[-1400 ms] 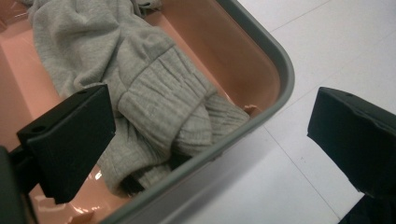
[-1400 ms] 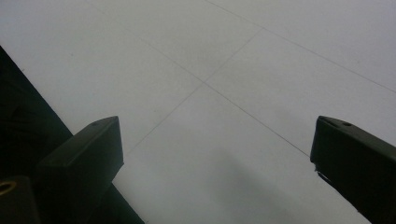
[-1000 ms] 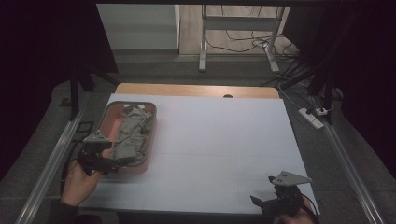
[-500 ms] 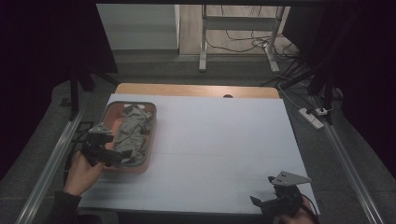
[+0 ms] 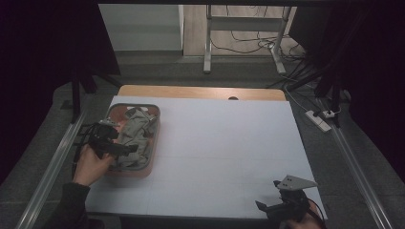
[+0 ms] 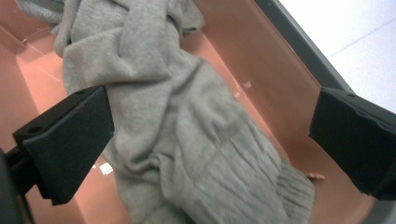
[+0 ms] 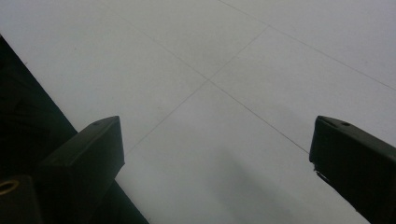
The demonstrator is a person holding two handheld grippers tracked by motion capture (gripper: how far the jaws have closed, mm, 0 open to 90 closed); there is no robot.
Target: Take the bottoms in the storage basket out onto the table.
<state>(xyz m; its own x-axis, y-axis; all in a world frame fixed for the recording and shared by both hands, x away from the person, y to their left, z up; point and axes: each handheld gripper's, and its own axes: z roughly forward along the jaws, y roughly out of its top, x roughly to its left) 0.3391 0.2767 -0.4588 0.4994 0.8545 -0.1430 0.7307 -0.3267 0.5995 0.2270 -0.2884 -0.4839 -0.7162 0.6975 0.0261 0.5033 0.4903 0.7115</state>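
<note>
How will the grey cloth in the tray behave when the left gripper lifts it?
The grey cloth lies crumpled in folds, so it is probably floppy and will hang down. Its knit looks thin, likely light. The open left gripper may catch only one fold, trailing the rest over the tray.

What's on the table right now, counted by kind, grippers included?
Trays: 1, the pink tray at the left.
Cloth items: 1 grey knit bundle in the tray; whether it is more than one piece cannot be told.
Grippers: 2, the left gripper open over the cloth, the right gripper open over the bare white table.
Total: 4.
</note>
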